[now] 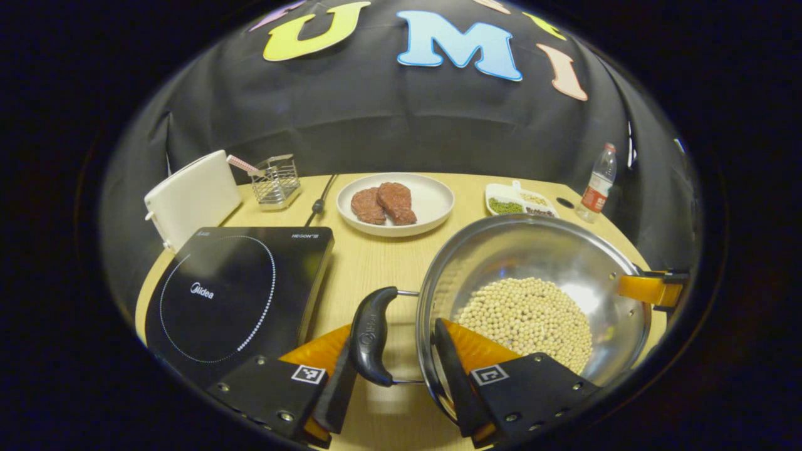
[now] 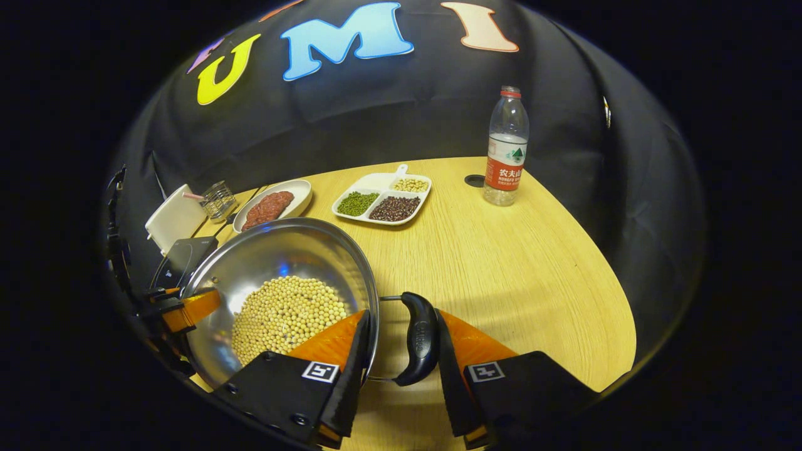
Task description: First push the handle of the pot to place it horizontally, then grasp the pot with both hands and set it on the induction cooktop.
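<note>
A steel pot (image 1: 532,250) (image 2: 282,247) holding soybeans (image 1: 526,316) sits right of the black induction cooktop (image 1: 232,294) (image 2: 182,260). Its two black handles (image 1: 371,335) (image 2: 421,338) lie level, one at each side. My left gripper (image 1: 395,332) clamps the near side: one finger presses the handle's outside, the other the inner wall. My right gripper (image 2: 402,316) holds the opposite side the same way. Each gripper appears across the pot in the other's view, the right gripper (image 1: 651,288) and the left gripper (image 2: 188,310). Whether the pot rests on the table is unclear.
Behind the pot stand a white plate (image 1: 432,200) with two meat pieces, a divided dish (image 2: 382,200) of beans and a water bottle (image 2: 506,147). A white box (image 1: 191,197) and a wire rack (image 1: 276,181) stand behind the cooktop. The wooden table (image 2: 532,263) stretches right.
</note>
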Demonstrator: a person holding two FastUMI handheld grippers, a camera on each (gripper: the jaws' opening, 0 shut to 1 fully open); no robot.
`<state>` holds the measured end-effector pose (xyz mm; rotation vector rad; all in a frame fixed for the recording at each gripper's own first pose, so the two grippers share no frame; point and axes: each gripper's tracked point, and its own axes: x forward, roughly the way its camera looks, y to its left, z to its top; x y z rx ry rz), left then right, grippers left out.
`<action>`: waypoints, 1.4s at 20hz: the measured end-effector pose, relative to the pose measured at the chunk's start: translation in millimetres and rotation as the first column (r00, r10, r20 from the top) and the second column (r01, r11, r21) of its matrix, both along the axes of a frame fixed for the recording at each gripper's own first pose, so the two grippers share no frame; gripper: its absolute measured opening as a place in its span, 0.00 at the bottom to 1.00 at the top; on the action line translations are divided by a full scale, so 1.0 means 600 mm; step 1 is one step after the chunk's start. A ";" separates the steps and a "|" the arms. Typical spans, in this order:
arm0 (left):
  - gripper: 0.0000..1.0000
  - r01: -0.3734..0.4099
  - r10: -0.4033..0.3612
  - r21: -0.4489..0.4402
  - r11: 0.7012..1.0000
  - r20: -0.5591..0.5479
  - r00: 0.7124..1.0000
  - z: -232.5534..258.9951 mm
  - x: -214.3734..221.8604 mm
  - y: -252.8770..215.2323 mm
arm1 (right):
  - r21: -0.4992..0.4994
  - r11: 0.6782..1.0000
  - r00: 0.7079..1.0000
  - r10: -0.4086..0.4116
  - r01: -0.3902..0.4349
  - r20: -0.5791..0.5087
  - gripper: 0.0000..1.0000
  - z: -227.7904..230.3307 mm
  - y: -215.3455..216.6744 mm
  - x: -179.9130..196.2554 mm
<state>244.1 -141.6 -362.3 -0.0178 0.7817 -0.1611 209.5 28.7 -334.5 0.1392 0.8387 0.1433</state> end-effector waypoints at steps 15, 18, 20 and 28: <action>0.61 0.047 -0.046 -0.028 0.998 0.031 0.998 0.070 -0.002 0.047 | -0.049 0.997 0.998 -0.054 0.055 0.025 0.48 0.082 0.039 -0.039; 0.61 0.062 -0.061 -0.019 0.998 0.051 0.997 0.097 0.002 0.078 | -0.038 0.997 0.997 -0.066 0.067 0.032 0.51 0.104 0.067 -0.047; 0.61 0.063 -0.061 -0.019 0.998 0.062 0.996 0.109 0.006 0.103 | -0.030 0.997 0.997 -0.070 0.071 0.038 0.48 0.118 0.087 -0.051; 0.64 0.035 -0.034 -0.022 0.999 0.074 0.997 0.136 0.011 0.209 | -0.020 0.999 0.997 -0.048 0.049 0.057 0.47 0.156 0.179 -0.054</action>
